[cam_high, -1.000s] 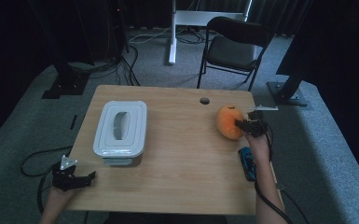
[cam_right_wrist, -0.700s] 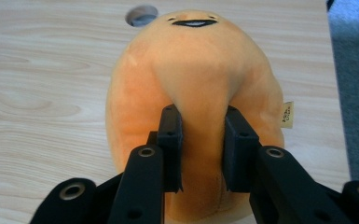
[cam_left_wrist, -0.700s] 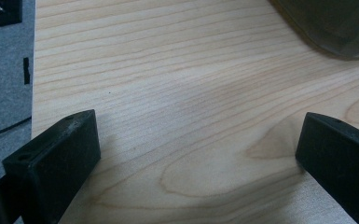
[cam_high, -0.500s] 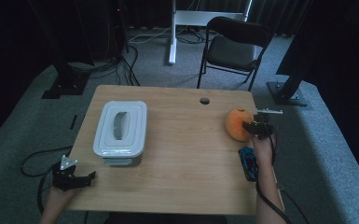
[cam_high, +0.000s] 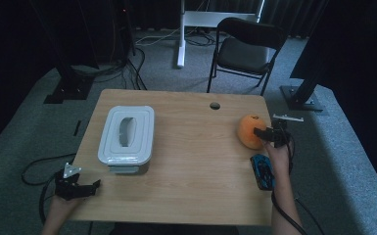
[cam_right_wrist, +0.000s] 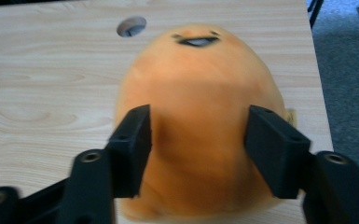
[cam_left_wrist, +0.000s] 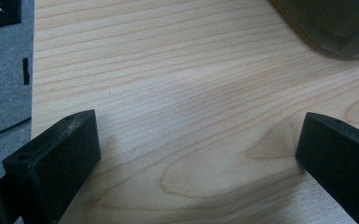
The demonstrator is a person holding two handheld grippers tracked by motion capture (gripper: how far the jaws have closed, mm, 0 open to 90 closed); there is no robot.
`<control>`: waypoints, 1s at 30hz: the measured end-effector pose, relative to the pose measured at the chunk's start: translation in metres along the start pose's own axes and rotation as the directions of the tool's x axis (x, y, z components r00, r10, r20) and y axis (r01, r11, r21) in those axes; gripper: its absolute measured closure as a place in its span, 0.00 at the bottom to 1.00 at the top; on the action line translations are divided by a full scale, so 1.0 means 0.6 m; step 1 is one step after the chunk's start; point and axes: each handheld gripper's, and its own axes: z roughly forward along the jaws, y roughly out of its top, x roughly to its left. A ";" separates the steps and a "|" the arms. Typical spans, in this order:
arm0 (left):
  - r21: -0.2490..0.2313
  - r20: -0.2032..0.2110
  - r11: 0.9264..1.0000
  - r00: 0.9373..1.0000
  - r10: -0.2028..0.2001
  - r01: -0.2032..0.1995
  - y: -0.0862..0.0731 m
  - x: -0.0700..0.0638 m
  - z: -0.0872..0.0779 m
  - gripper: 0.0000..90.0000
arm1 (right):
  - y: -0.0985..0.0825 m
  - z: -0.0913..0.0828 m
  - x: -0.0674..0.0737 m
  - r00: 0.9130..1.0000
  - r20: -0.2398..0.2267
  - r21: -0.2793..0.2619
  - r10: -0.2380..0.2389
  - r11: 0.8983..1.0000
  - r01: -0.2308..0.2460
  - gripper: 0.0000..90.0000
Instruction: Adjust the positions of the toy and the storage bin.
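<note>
An orange egg-shaped plush toy lies near the table's right edge. My right gripper reaches it from the right. In the right gripper view the plush sits between the jaws of the right gripper. Those jaws have just been opening and now stand spread on either side of it, not squeezing. My left gripper rests at the table's front left corner. In its own view the left gripper is open over bare wood with nothing between its jaws.
A white lidded container stands on the left half of the wooden table. A blue toy car lies by my right forearm. A cable hole is at the table's back edge, and a black chair stands beyond.
The orange plush and my right gripper have shifted slightly to the right. The left hand has stayed where it was.
</note>
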 end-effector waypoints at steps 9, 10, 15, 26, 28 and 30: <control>0.010 0.005 1.000 1.000 0.005 -0.005 0.004 -0.002 0.002 0.00 | 0.004 -0.015 0.022 0.997 -0.028 -0.051 -0.075 0.996 0.074 0.24; 0.021 0.008 1.000 1.000 0.008 -0.008 0.007 -0.004 0.002 0.00 | 0.003 -0.014 0.029 0.994 -0.040 -0.052 -0.101 0.994 0.099 0.23; 0.045 0.034 0.999 0.999 0.023 -0.024 0.015 -0.014 0.005 0.00 | 0.000 -0.008 0.063 0.979 -0.077 -0.089 -0.190 0.979 0.183 0.17; 0.019 0.022 0.999 0.999 -0.035 0.035 0.043 0.004 0.002 0.05 | 0.003 0.006 0.130 0.962 -0.136 -0.127 -0.237 0.967 0.221 0.16; -0.001 0.024 0.999 0.999 -0.047 0.047 0.050 0.007 0.004 0.05 | -0.002 0.014 0.141 0.958 -0.152 -0.126 -0.245 0.966 0.227 0.16; -0.022 0.032 0.998 0.998 -0.050 0.051 0.056 0.010 0.006 0.03 | -0.007 0.023 0.154 0.952 -0.162 -0.121 -0.260 0.963 0.243 0.16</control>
